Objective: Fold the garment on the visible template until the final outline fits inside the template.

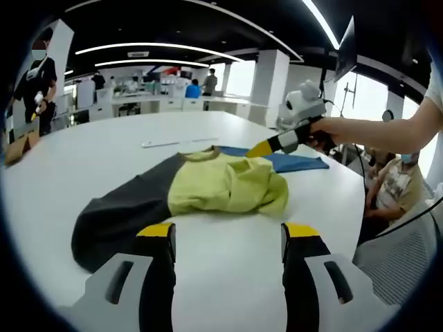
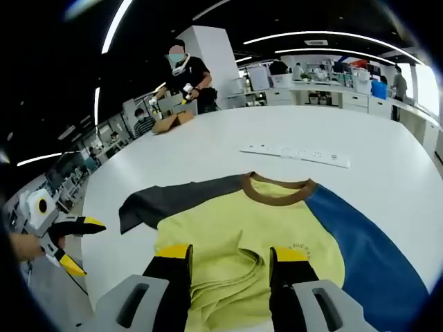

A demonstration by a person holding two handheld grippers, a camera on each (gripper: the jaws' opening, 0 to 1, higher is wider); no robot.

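Left gripper view
Garment: soft yellow-green, charcoal and blue knit T-shirt (image 1: 208,187), lying near mid-desk at 12 o'clock from the left tool (image 1: 228,232). Yellow body bunched in loose ridges; charcoal sleeve spread flat toward 8 o'clock; blue sleeve flat toward 2 o'clock.
Left tool: jaws well apart, yellow tips above bare desk, nothing held, short of the cloth.
Right tool: enters at 2 o'clock (image 1: 261,148), tip at the far edge of the shirt; whether it has closed on cloth, cannot tell.
Desk: smooth round white desk (image 1: 104,159), matte, slightly glossy.
Template: no outline made out.

Right gripper view
Garment: same shirt (image 2: 242,228), brown ribbed collar (image 2: 277,188) at 12 o'clock, hem rumpled between the jaws.
Right tool: (image 2: 230,254) jaws parted over the rumpled hem; gripped or merely above it, cannot tell.
Left tool: at 9 o'clock (image 2: 73,245), jaws spread, empty, well apart from the shirt.
Other: flat white strip (image 2: 296,153) beyond the collar.

Risk
Limp knit may slide on the slick desk rather than crease.
Pinching several bunched layers would drag the whole body askew.
Folded outline may overrun a template not visible.
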